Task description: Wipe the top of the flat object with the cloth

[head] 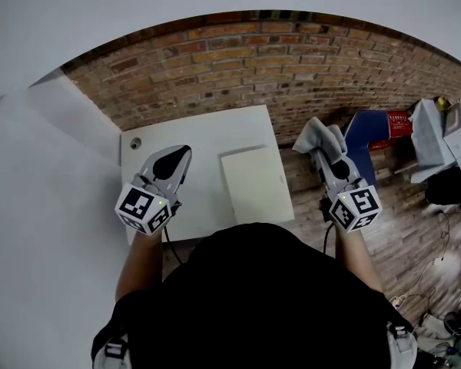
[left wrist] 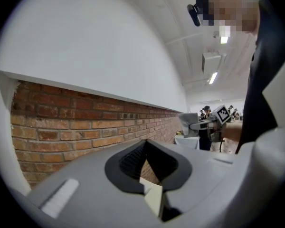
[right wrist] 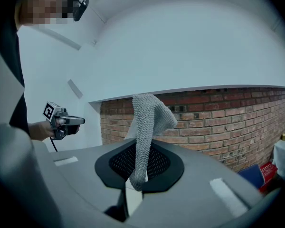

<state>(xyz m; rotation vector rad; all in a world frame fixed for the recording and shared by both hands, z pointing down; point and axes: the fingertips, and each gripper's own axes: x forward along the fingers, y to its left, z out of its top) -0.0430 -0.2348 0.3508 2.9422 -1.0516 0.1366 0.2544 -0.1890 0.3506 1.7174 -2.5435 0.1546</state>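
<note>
A flat cream panel (head: 252,184) lies on the right half of a white table (head: 200,137). My left gripper (head: 180,154) hovers over the table's left half, to the left of the panel, shut with nothing in it; the left gripper view shows its jaws (left wrist: 145,144) closed together, pointing at the brick wall. My right gripper (head: 328,156) is held off the table's right edge, above the floor, shut on a grey knitted cloth (head: 320,135). The cloth (right wrist: 149,113) stands up from the right gripper (right wrist: 142,151) and flops over at its top.
A brick wall (head: 292,68) runs behind the table. A small round fitting (head: 135,142) sits at the table's back left corner. A blue seat (head: 366,133), a red crate (head: 397,121) and grey covered items (head: 438,141) stand at the right on the wooden floor, with cables (head: 438,325).
</note>
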